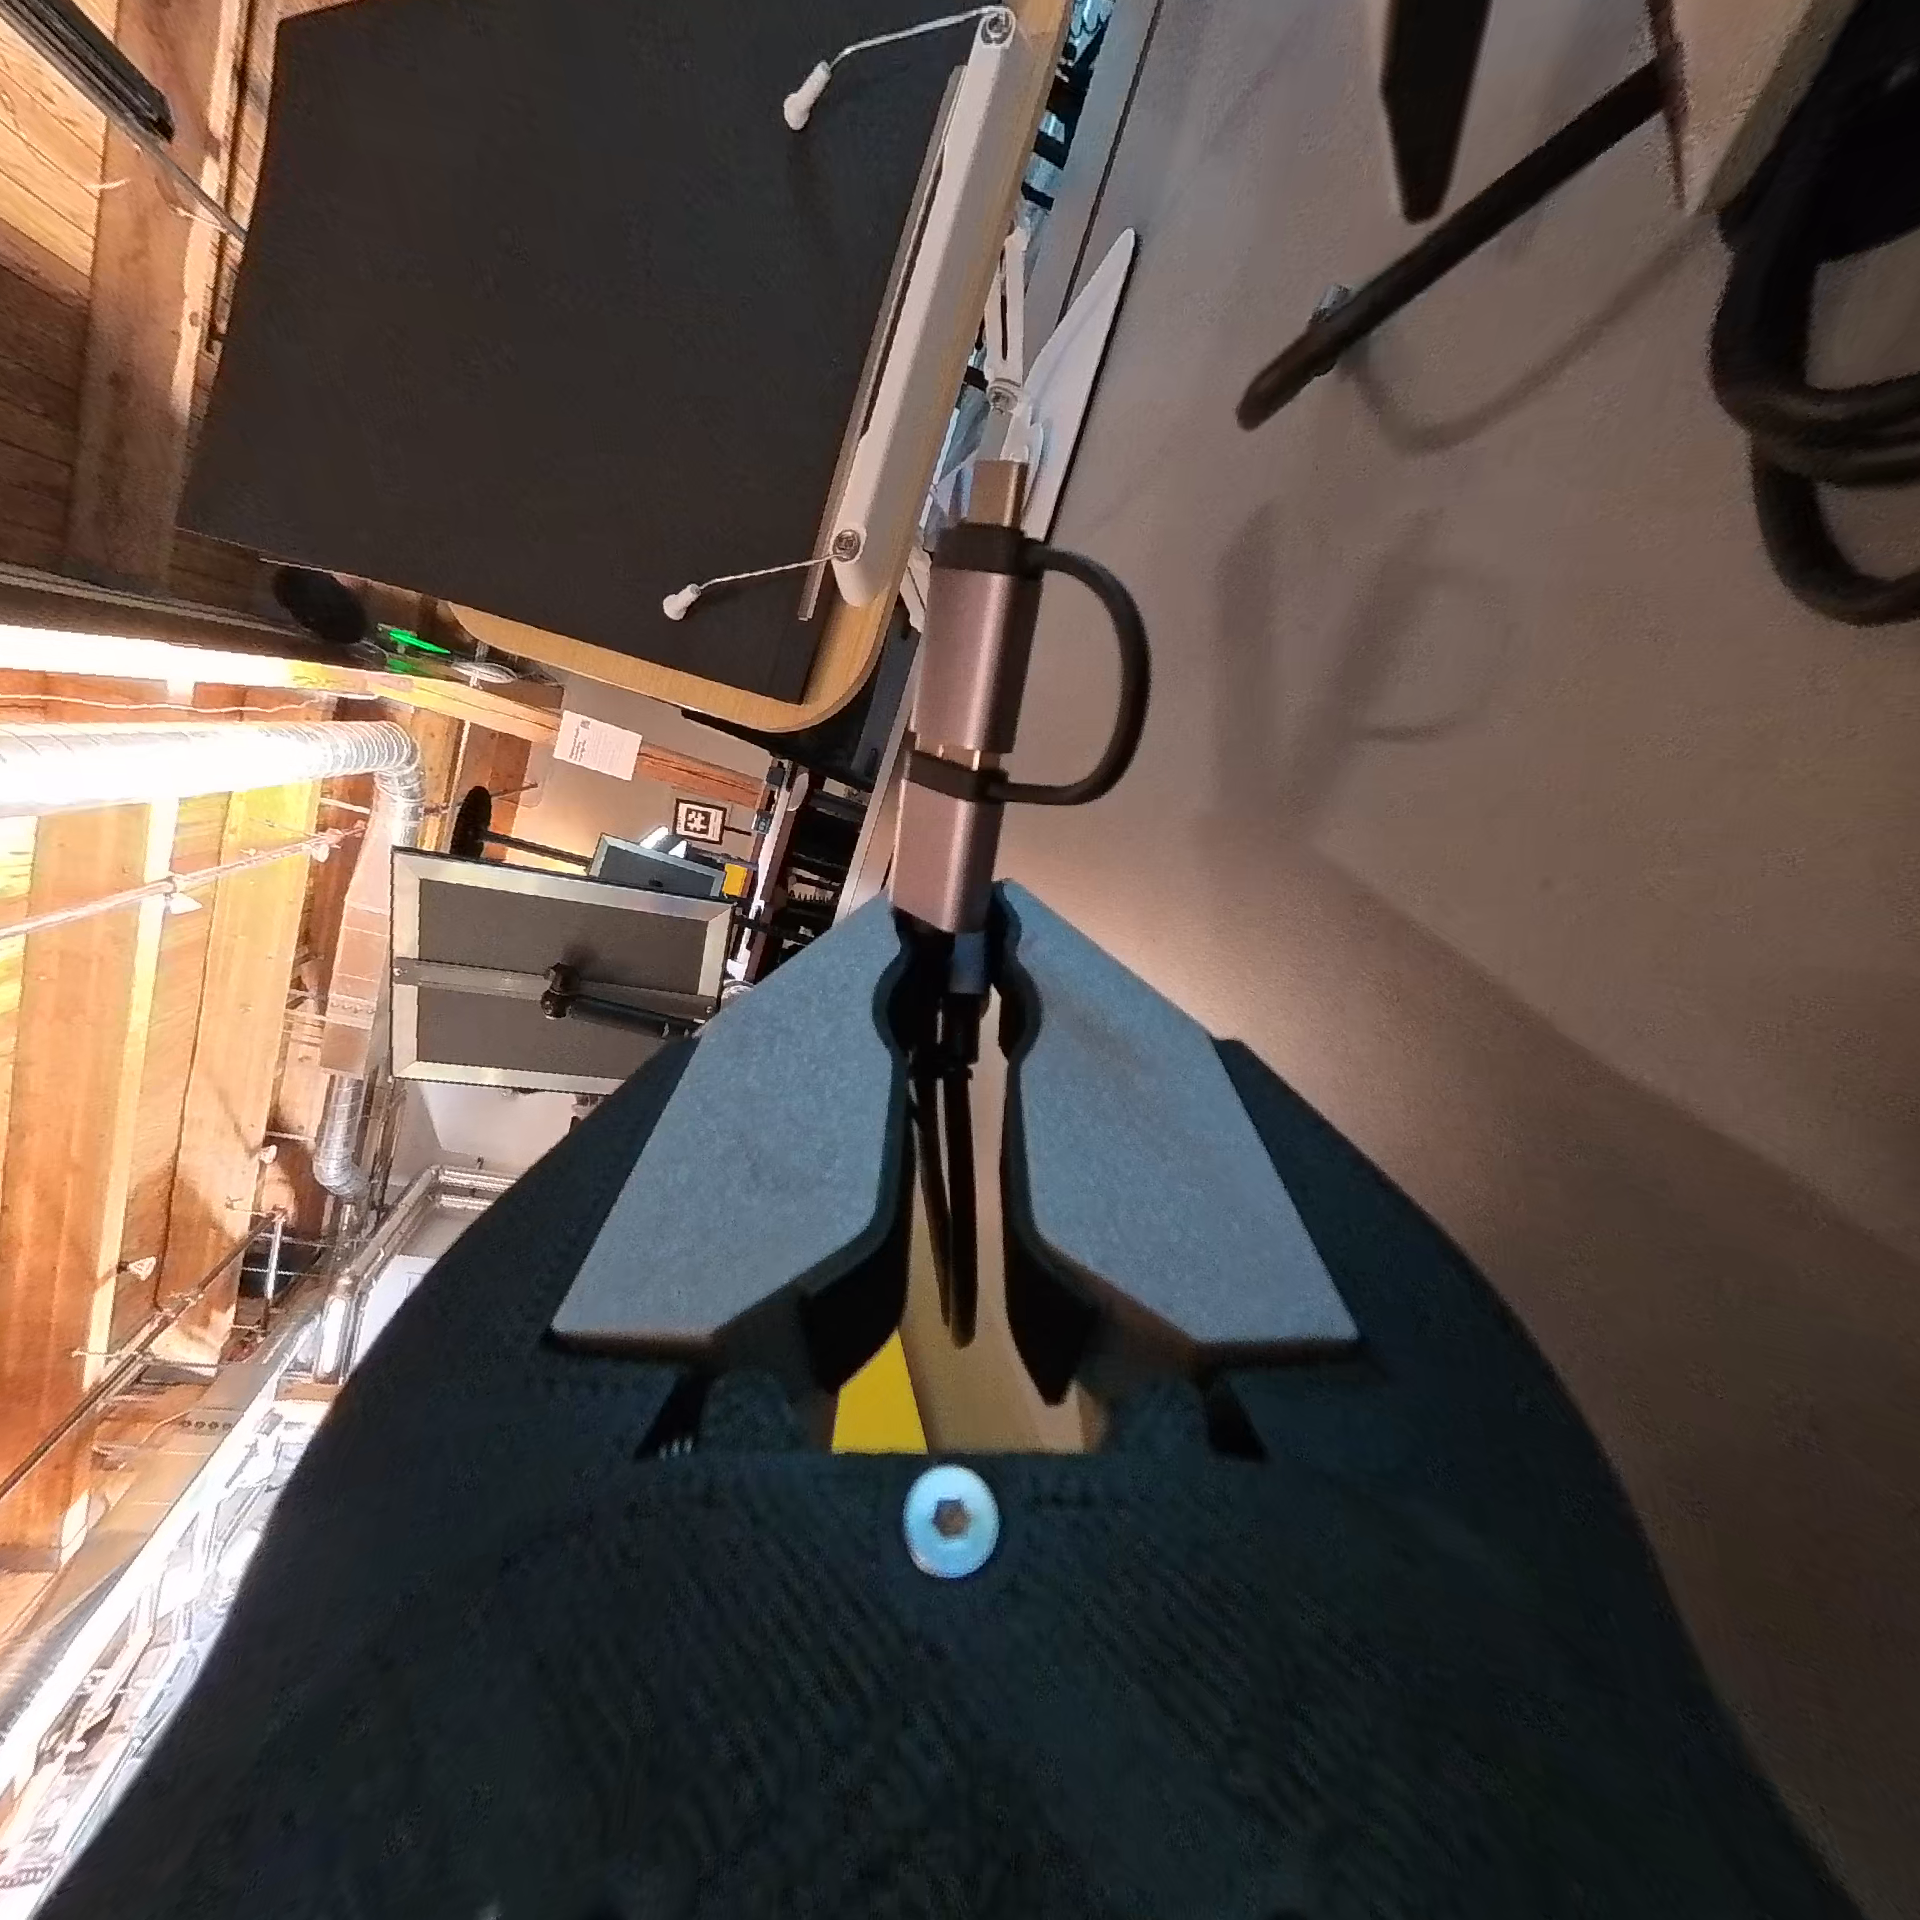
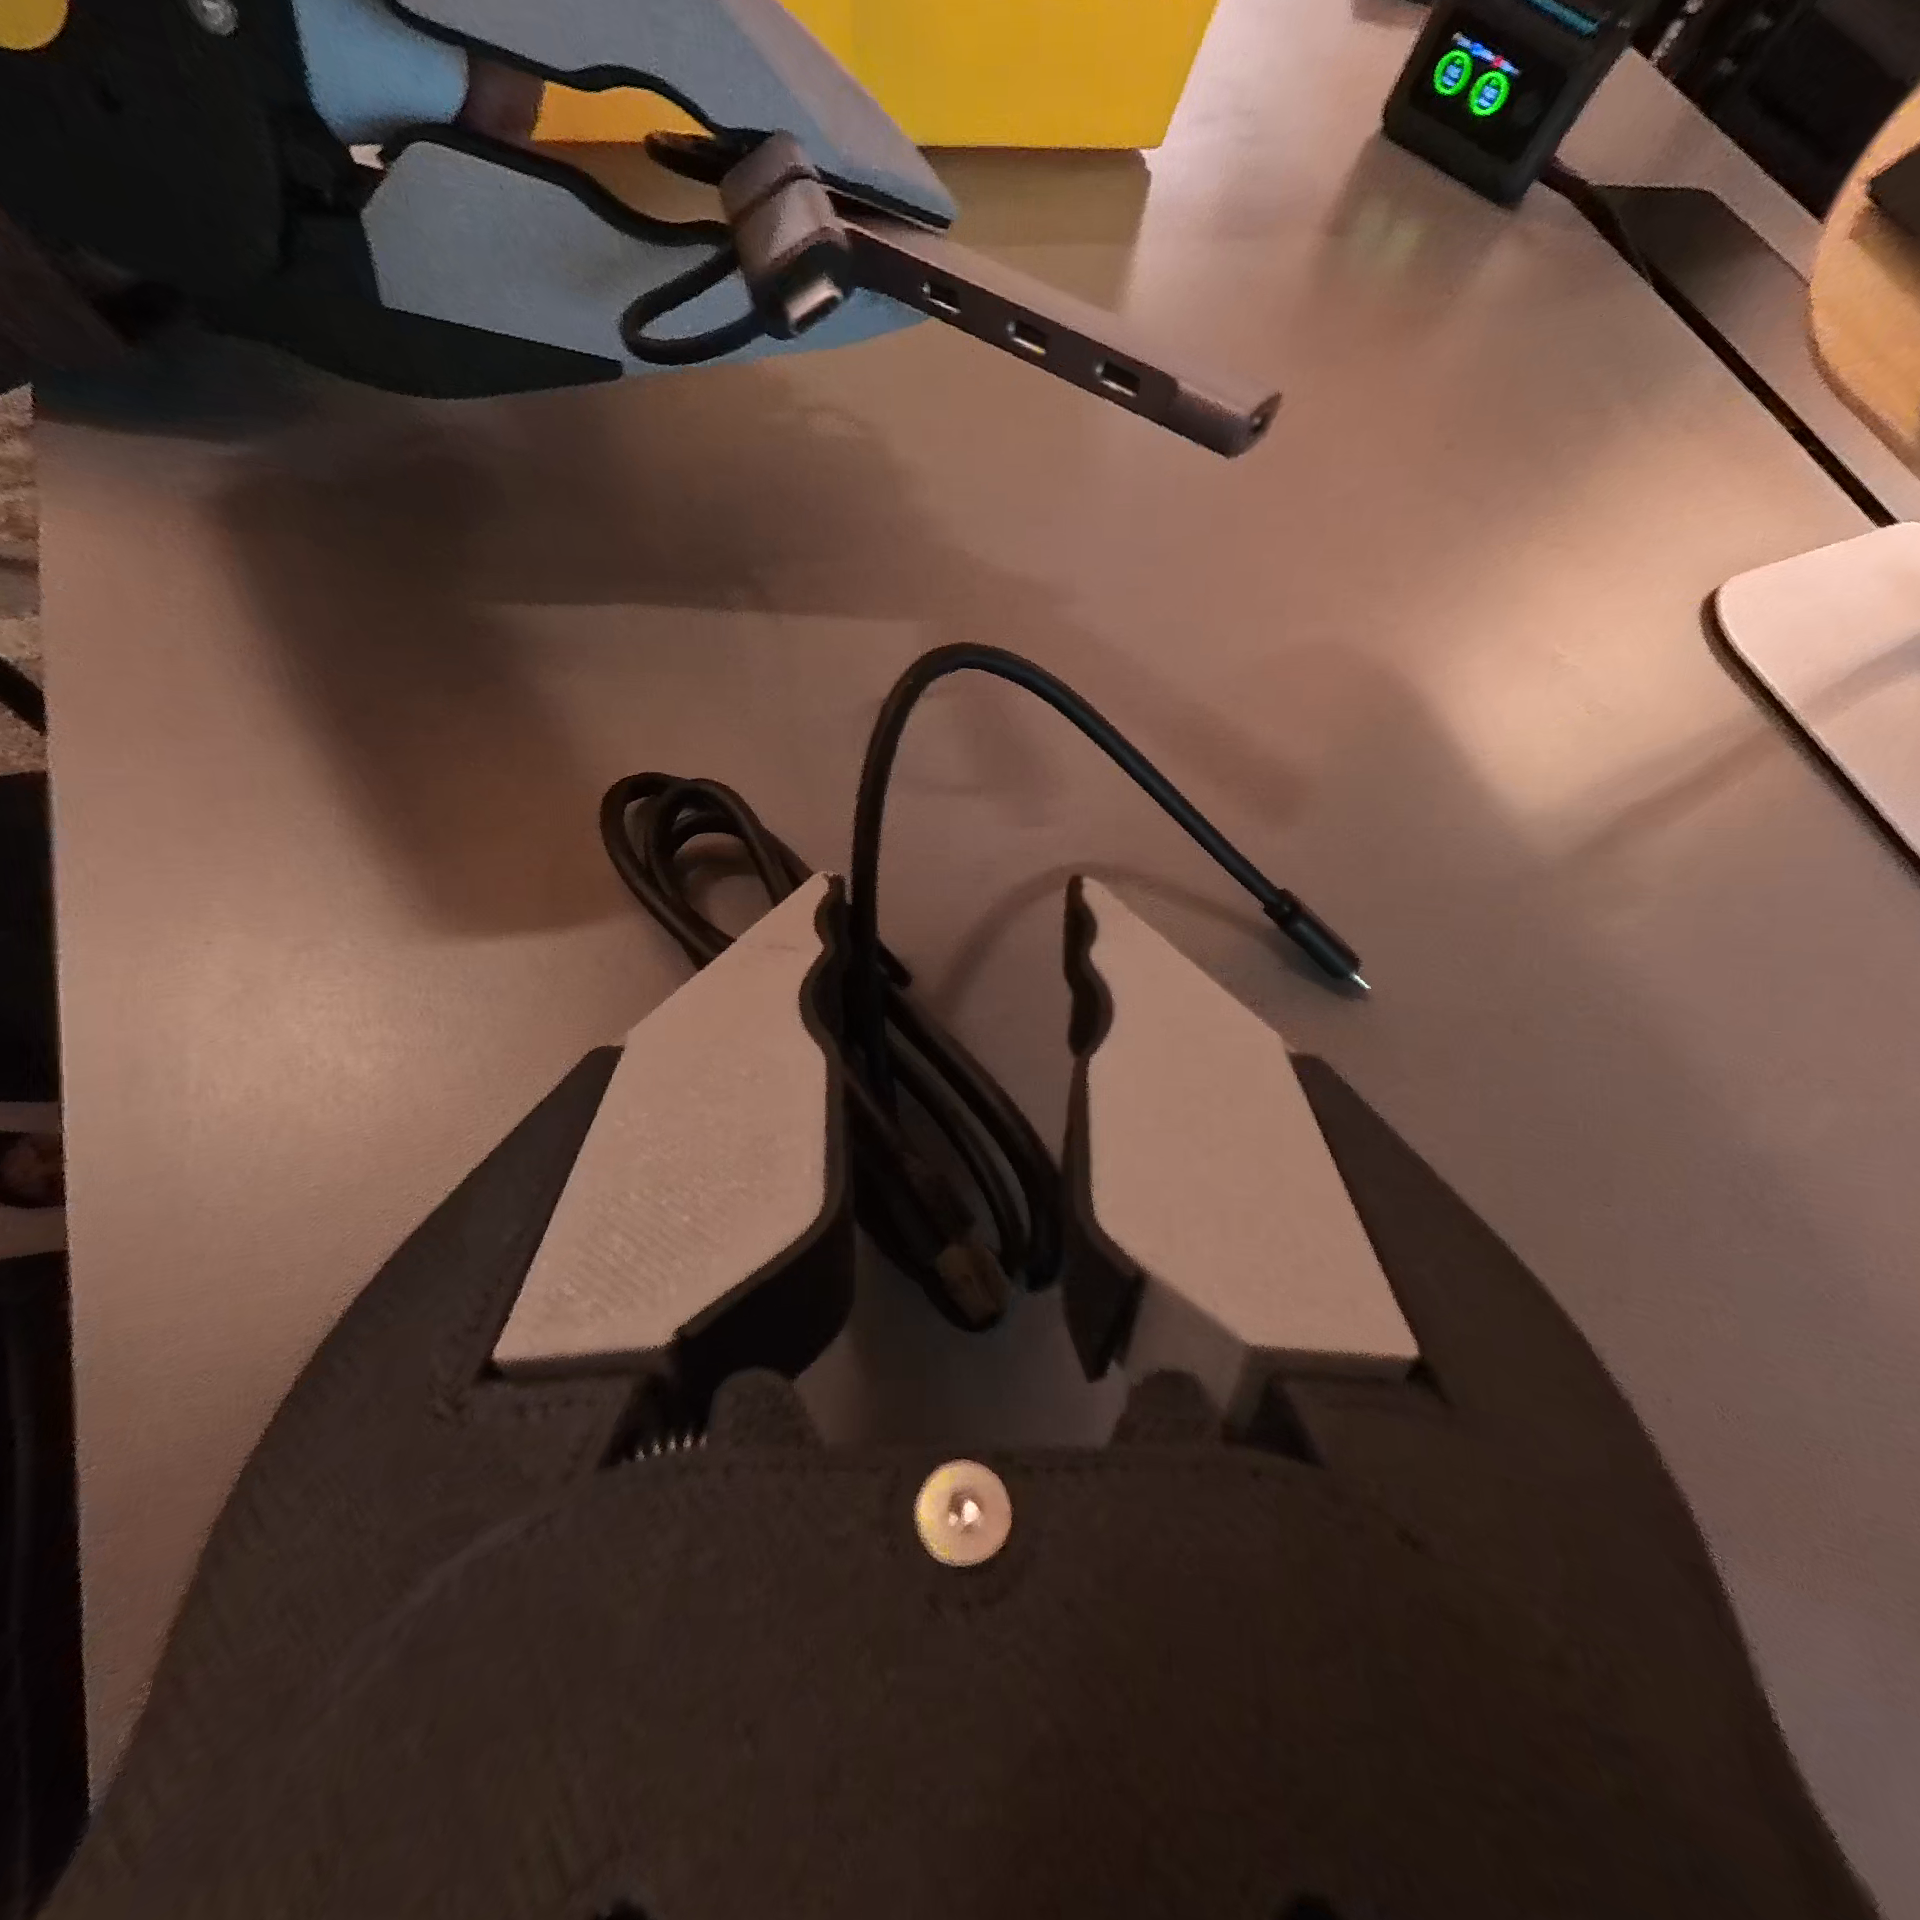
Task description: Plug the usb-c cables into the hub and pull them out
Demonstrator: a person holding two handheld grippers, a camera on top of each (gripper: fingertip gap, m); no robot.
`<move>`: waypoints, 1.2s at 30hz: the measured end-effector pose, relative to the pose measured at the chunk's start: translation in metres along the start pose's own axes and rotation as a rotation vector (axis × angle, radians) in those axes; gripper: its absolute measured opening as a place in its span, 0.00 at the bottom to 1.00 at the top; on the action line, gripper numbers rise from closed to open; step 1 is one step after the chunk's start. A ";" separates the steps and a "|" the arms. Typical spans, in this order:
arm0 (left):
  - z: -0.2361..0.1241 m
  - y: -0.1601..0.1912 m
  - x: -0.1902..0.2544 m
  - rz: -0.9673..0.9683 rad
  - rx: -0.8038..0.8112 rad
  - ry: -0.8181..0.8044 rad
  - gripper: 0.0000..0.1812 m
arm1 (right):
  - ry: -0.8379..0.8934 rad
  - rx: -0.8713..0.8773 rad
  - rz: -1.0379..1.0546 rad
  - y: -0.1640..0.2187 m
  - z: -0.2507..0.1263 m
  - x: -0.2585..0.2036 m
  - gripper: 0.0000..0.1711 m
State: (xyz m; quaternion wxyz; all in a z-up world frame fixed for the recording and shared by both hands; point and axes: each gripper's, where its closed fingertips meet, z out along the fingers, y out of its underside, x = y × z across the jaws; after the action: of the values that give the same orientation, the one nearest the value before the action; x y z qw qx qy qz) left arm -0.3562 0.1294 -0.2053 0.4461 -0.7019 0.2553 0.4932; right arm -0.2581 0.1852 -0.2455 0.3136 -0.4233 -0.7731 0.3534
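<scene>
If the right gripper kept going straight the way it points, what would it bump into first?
Most likely the coiled black cable, which already lies between the open right gripper's fingers, with the grey table beneath it. The hub held by the left gripper appears farther off and higher, though depth is uncertain.

A grey table (image 2: 1455, 644) carries a small black device (image 2: 1496, 99) with a lit screen showing green rings at its far right corner, a yellow box (image 2: 997, 73) at its far edge, and a pale flat slab (image 2: 1829, 665) at its right side.
</scene>
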 end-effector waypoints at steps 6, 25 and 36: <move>0.000 0.000 0.001 0.004 0.000 0.002 0.04 | -0.085 0.002 -0.051 0.000 -0.001 -0.017 0.07; 0.000 -0.001 0.002 0.013 0.003 0.000 0.04 | -0.288 0.004 -0.027 0.002 -0.010 -0.043 0.05; 0.001 -0.001 0.003 0.021 0.001 0.002 0.04 | -0.282 0.002 -0.020 0.001 -0.009 -0.042 0.05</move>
State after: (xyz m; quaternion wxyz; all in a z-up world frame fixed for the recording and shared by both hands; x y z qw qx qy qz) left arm -0.3543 0.1308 -0.2074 0.4411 -0.6994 0.2632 0.4970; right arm -0.2317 0.1512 -0.2494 0.2055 -0.3615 -0.8134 0.4069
